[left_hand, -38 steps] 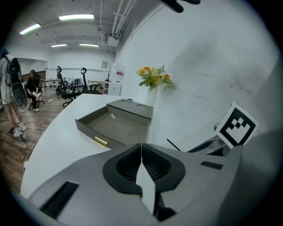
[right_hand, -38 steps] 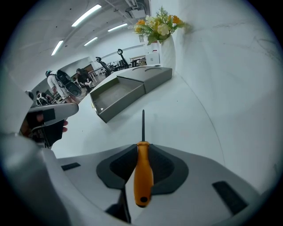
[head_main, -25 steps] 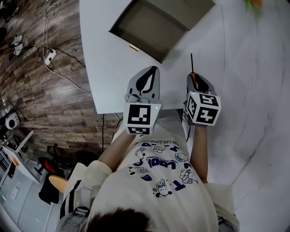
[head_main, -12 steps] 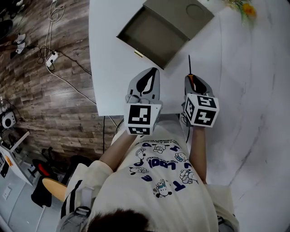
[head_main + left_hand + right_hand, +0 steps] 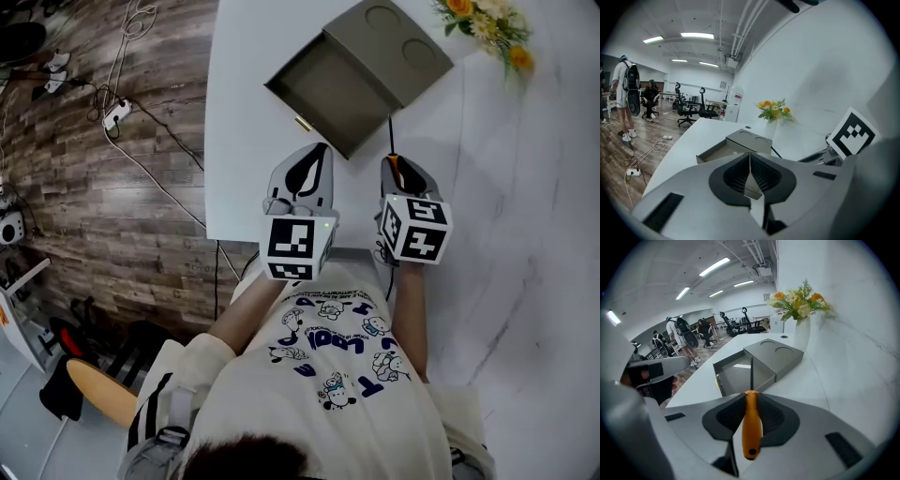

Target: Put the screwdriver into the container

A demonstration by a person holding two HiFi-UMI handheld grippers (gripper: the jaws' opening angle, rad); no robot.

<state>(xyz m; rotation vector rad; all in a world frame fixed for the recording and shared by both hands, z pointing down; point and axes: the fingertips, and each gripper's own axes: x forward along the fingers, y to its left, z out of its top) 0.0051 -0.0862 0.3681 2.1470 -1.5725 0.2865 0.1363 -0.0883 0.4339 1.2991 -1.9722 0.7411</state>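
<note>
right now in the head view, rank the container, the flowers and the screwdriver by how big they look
1. container, by far the largest
2. flowers, cut off by the top edge
3. screwdriver, thin; only its shaft and a bit of orange handle show, so its length against the flowers is unsure

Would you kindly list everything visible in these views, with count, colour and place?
table: one, white, under both grippers.
container: one, grey, open, on the table ahead of the grippers.
screwdriver: one, orange handle and dark shaft, shaft pointing towards the container.
flowers: one bunch, orange, white and green, at the table's far end by the wall.
vase: one, white, under the flowers.
power strip: one, white, with cables on the wooden floor.
office chairs: several, black, far background.
people: at least two, far background.
left hand-held gripper: one, grey, shut and empty.
right hand-held gripper: one, grey, shut on the screwdriver's handle.
</note>
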